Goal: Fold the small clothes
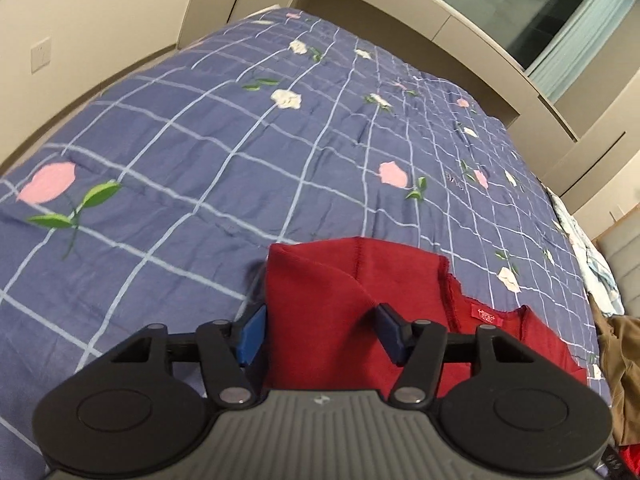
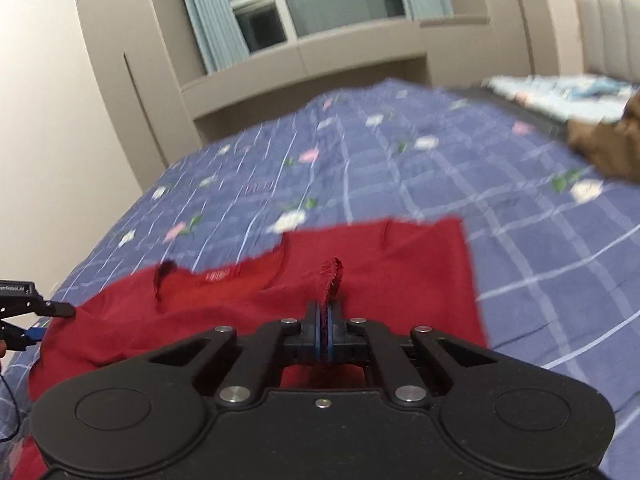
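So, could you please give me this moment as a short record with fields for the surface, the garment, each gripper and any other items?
surface: blue checked bedspread with flower print
garment: red top, spread on the bedspread, label visible
left gripper: open, red cloth between the pads, not pinched
right gripper: shut on a bunched edge of the red top
other items: brown garment at the far right
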### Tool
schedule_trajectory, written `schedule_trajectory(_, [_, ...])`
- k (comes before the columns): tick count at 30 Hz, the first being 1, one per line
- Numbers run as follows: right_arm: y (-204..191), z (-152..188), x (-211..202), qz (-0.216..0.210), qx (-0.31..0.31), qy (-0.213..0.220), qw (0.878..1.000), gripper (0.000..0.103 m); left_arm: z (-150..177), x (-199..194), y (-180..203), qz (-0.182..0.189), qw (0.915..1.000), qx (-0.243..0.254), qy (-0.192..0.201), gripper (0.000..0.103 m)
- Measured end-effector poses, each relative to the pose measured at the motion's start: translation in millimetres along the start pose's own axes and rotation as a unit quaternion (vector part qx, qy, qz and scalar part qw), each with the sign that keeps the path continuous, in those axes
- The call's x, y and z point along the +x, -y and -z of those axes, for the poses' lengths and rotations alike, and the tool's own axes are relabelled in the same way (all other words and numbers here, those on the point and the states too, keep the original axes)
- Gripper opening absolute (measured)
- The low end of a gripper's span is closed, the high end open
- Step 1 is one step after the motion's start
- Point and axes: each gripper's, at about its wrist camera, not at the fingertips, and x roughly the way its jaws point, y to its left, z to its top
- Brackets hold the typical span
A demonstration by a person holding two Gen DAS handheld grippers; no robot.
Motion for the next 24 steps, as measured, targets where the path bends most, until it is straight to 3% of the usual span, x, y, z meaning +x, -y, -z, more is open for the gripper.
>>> schedule_trajectory(3, [8.5, 4.2, -2.0, 0.031, 0.005, -0.004, 1.000, 0.002, 1.1, -2.1, 3.7, -0.004, 0.9999, 0.009, 0.002, 0.070])
schedule_trajectory(5, [16.6, 11.6, 7.0, 0.037, 0.015, -0.031, 0.999, 0.003, 2.8, -6.1, 1.7, -0.008, 0.9999, 0.007, 0.004, 0.084])
schedule_trajectory(9, [23.1, 22.7, 10.2, 0.033, 0.031, -0.019, 0.999, 0.005, 10.4, -34.3, -13.1, 0.005, 0.9995, 0.000, 0.031, 0.090])
schedule_trajectory(12, [27.2, 26.4, 10.6, 0.019, 0.048, -0.011, 0.999, 0.011, 22.7, -60.8, -24.8, -0.005, 0.9982, 0.020, 0.057, 0.096])
schedule_trajectory(16, [29.3, 31.3, 9.4, 0.009, 0.052, -0.001, 0.999, 0.016, 43.9, -81.3, -35.7, -0.015, 0.9961, 0.061, 0.062, 0.093])
schedule_trajectory(17, [29.5, 31.5, 9.5, 0.007, 0.053, 0.000, 0.999, 0.017, 48.7, -81.6, -38.2, -0.012, 0.9963, 0.063, 0.057, 0.088])
schedule_trajectory(21, [29.8, 33.3, 10.0, 0.002, 0.054, 0.004, 0.999, 0.019, 57.7, -68.7, -45.5, 0.014, 0.9990, 0.037, 0.022, 0.069])
schedule_trajectory(24, [30.7, 34.0, 10.5, 0.000, 0.057, 0.004, 0.998, 0.019, 60.6, -59.2, -40.6, 0.028, 0.9984, 0.041, 0.027, 0.067])
